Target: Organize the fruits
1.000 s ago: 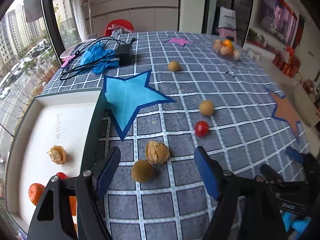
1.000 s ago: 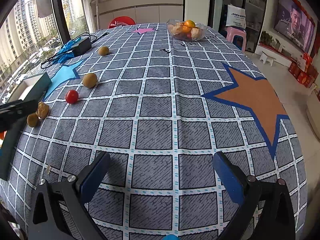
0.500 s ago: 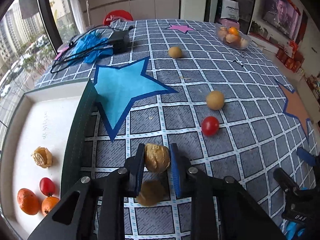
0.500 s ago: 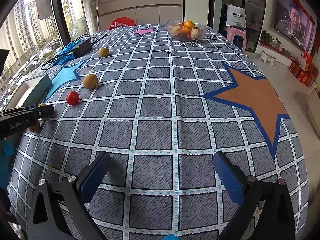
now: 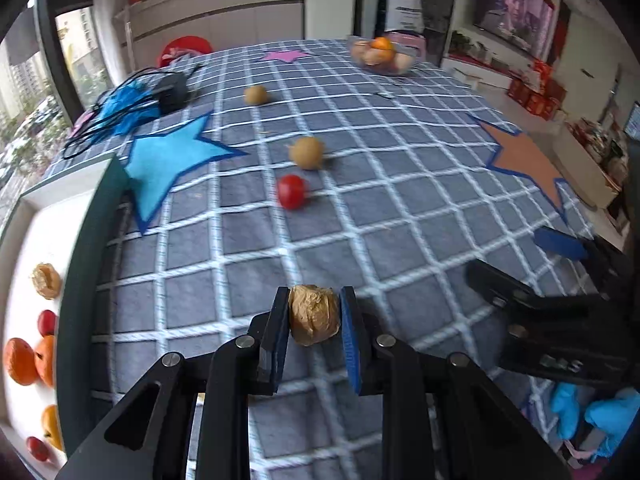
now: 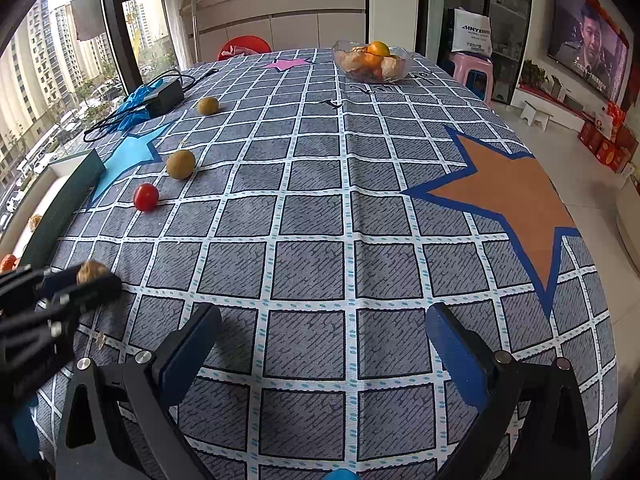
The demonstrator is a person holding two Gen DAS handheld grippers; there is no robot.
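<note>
Left gripper (image 5: 314, 316): closed on a papery husked fruit (image 5: 314, 314), one blue pad pressed to each side; held above the checked tablecloth (image 5: 400, 216), clear of the cloth as far as can be told.
Husked fruit, orientation: roughly oval, long axis running up and down between the pads, wrinkled husk facing the camera; which end is the tip cannot be told.
Same fruit from the right wrist view: tan lump (image 6: 91, 271) peeking over the black fingers at the left edge.
Right gripper (image 6: 324, 336): spread wide, holding nothing, hovering over grey squares at the near edge of the table.
Red tomato (image 5: 291, 191): on the cloth beyond the held fruit, just beside the tip of the light blue star (image 5: 168, 160).
Brown round fruit (image 5: 306, 153): just behind the tomato, apart from it.
Second brown fruit (image 5: 256, 95): farther back, near the black adapter and cables (image 5: 170, 90).
Tray (image 5: 78, 280): dark green rim, white floor, at the left table edge; inside, another husked fruit (image 5: 46, 280), small red fruit (image 5: 47, 322), orange fruits (image 5: 30, 360) clustered near the front.
Glass bowl (image 6: 373, 65): far end of the table, with an orange and pale husked fruits inside.
Orange star (image 6: 506, 200): printed on the cloth to the right, well apart from all loose fruit.
</note>
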